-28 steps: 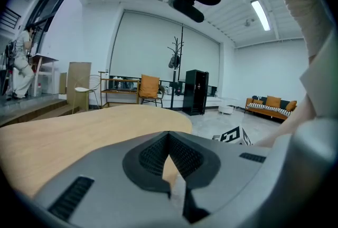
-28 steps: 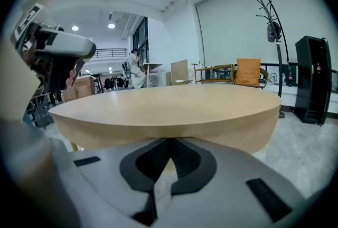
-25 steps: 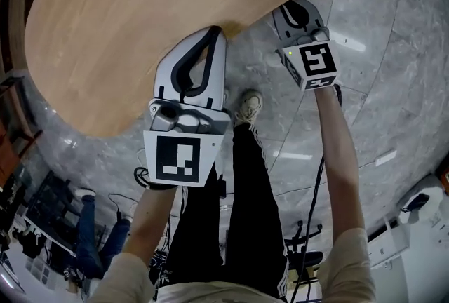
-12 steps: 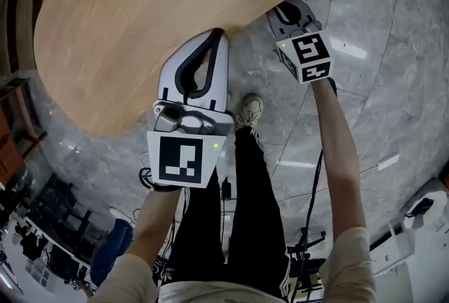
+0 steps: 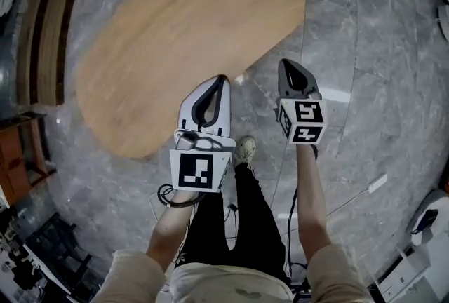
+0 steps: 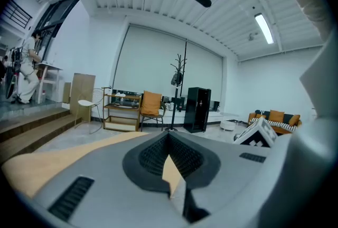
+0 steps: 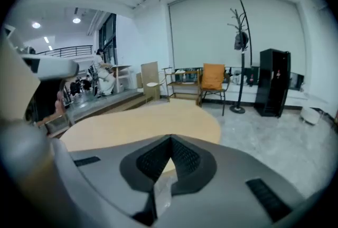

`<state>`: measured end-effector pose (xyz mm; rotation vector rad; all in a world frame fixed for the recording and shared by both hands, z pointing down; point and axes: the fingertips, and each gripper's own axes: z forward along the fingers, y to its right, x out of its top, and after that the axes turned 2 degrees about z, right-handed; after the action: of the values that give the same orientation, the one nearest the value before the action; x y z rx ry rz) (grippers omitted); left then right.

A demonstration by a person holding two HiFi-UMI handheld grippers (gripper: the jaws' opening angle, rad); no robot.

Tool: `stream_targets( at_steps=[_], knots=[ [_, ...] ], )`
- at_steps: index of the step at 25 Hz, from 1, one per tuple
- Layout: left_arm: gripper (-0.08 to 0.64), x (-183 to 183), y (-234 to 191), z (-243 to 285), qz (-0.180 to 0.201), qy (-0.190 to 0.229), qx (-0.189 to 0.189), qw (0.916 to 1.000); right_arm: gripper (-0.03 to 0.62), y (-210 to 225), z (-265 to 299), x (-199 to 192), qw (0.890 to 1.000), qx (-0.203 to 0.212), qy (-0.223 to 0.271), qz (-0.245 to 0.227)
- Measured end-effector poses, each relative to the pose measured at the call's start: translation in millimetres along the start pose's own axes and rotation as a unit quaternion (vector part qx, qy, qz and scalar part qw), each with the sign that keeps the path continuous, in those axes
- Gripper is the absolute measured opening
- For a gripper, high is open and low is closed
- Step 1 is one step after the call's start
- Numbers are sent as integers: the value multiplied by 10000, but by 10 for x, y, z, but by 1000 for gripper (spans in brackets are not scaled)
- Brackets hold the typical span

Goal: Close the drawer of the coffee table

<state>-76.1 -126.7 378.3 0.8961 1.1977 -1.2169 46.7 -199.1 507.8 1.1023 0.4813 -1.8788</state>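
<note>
A: You stand on a polished grey stone floor (image 5: 365, 49), and the oval wooden tabletop (image 5: 182, 35) of the coffee table lies ahead of you, a little to your left.

B: The drawer you must close shows in no view. I judge it sits under that tabletop's rim, so from here you cannot tell how far out it stands.

A: Expect a stiff wooden box on runners, light enough to slide (though the table itself may skate on that smooth floor if you shove hard).

B: So press flat on the middle of the drawer front, not on a corner, or it may rack and jam.

A: Your left tongs (image 5: 221, 78) hang by the tabletop's near edge, jaws together with nothing between them.

B: Your right tongs (image 5: 287, 64) hover near them over bare floor, jaws likewise pressed together and empty. That suits you, I think, since a push needs no grip.
</note>
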Motion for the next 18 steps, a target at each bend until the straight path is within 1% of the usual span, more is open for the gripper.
stream_targets(
  at_steps=[2, 3, 5, 7, 8, 11, 13, 16, 18],
  knots=[
    [8, 447, 59, -84, 114, -57, -95, 9999, 6, -124, -514, 565, 9991, -336, 223, 161],
    [8, 673, 84, -131, 191, -119, -145, 9996, 6, -226, -776, 846, 9982, -405, 330, 289],
    [8, 1163, 163, -248, 268, -149, -228, 9993, 6, -494, -1306, 1350, 9968, -301, 440, 588],
    [8, 1628, 299, -448, 298, -111, -306, 9990, 6, -778, -1861, 1724, 9950, -137, 545, 822],
    [8, 1825, 375, -577, 315, -85, -353, 9988, 6, -901, -2132, 1870, 9939, -146, 669, 862],
    [8, 2281, 583, -994, 309, 81, -542, 9980, 6, -1184, -2835, 2185, 9885, -373, 1183, 860],
    [8, 2449, 721, -1240, 398, 206, -694, 9966, 6, -1294, -3201, 2301, 9829, -570, 1541, 829],
    [8, 2473, 880, -1536, 706, 329, -865, 9932, 6, -1317, -3613, 2282, 9724, -1092, 1899, 801],
    [8, 2433, 925, -1668, 785, 350, -923, 9920, 6, -1301, -3762, 2219, 9679, -1334, 1969, 812]
  ],
)
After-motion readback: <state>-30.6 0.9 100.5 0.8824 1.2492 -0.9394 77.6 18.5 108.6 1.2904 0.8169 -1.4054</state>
